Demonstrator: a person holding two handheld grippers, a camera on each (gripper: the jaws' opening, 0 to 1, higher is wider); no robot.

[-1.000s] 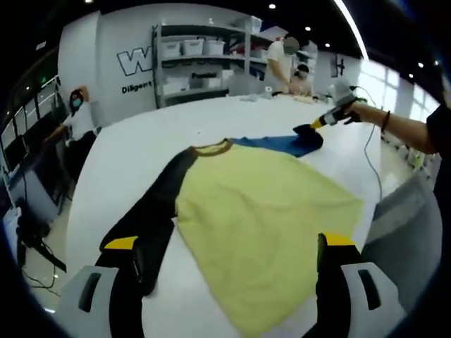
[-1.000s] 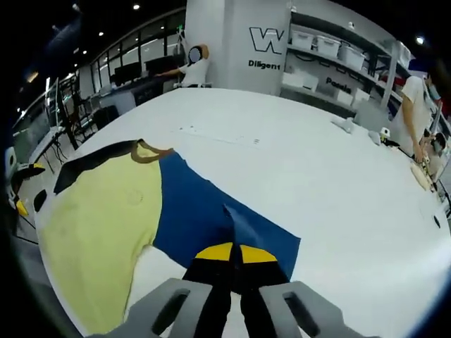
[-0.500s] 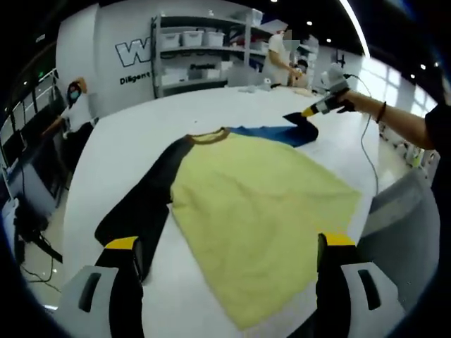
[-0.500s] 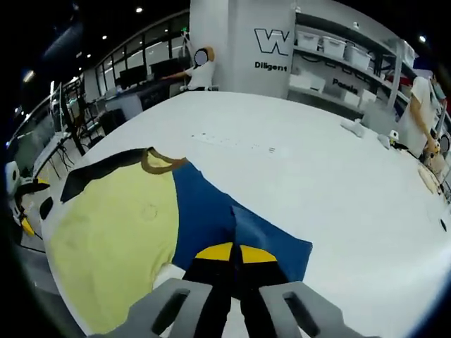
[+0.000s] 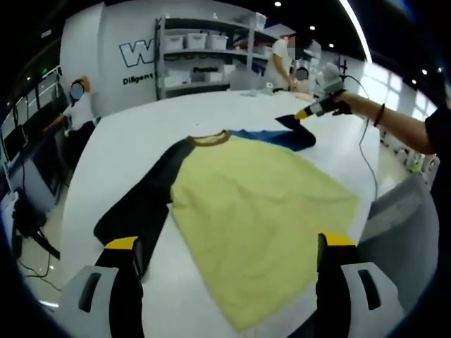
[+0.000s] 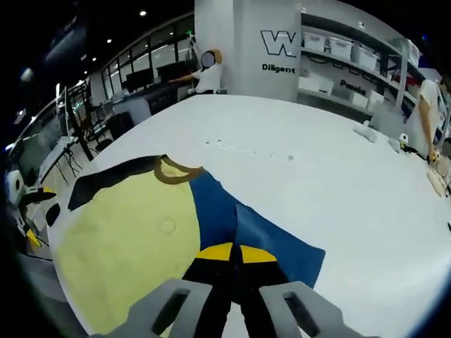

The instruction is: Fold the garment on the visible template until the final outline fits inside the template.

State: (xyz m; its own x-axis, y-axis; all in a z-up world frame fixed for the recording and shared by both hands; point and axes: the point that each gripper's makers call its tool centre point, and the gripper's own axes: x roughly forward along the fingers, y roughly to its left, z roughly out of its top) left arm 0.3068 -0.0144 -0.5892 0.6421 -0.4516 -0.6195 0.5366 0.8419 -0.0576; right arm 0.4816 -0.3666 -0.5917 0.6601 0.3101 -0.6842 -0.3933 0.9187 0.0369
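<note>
- White worktop (image 5: 127,127), broad, smooth and matte, carries the garment (image 5: 254,204); it lies flat, near my edge, between the two tongs.
- Left tongs (image 5: 229,253): released, jaws wide apart, hovering above the near hem and the black sleeve's cuff, gripping nothing.
- Garment body: pale yellow knit, soft, lightly rippled, roughly trapezoid in the left gripper view. Brown ribbed collar (image 6: 176,171) forms a thin curved band.
- Black sleeve (image 5: 144,201): long, limp, lying straight out from the shoulder toward me.
- Right tongs (image 6: 230,255): clenched on the blue sleeve (image 6: 275,239), yellow tips pinched together over a raised crease in the cloth.
- Blue sleeve: same limp knit, drawn out away from the body; in the left gripper view its end is lifted off the surface at the tongs.
- Risk, my judgement: a thin pinch on soft knit could slip if I pull fast, dropping the sleeve short or crooked.
- Risk: dragging the sleeve may tow the yellow body across the slick worktop, since nothing pins it; the near hem already sits close to the edge.
- No template outline that I can make out; fit cannot be judged yet.
- Far: shelving with white bins (image 5: 204,44), people at the sides.
</note>
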